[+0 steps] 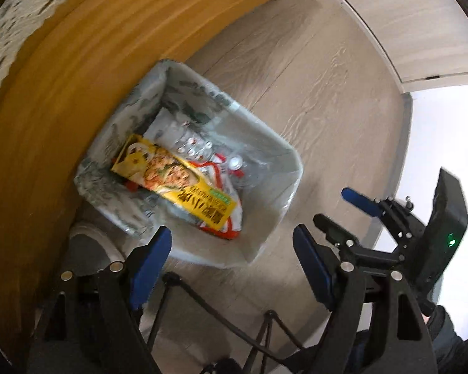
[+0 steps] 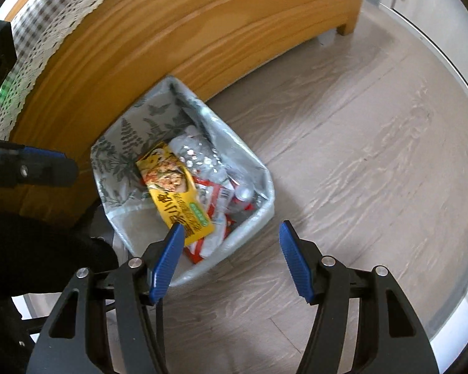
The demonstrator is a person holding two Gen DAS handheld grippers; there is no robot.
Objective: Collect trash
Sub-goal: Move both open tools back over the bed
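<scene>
Both grippers, left [image 1: 232,243] and right [image 2: 231,237], open, empty. Bin [image 2: 266,184] center-frame; box [image 2: 177,193] probably light, stiff: grip its edge.

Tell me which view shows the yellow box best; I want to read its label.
The left wrist view: the yellow box lies whole and unobstructed in the bin. In the right wrist view, the right gripper finger covers its lower end.

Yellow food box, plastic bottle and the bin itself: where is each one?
yellow food box [image 2: 174,191], right wrist view, printed top face.
plastic bottle [image 2: 199,155], right wrist view, clear crumpled body.
bin [image 2: 266,196], right wrist view, lined right-hand wall.
</scene>
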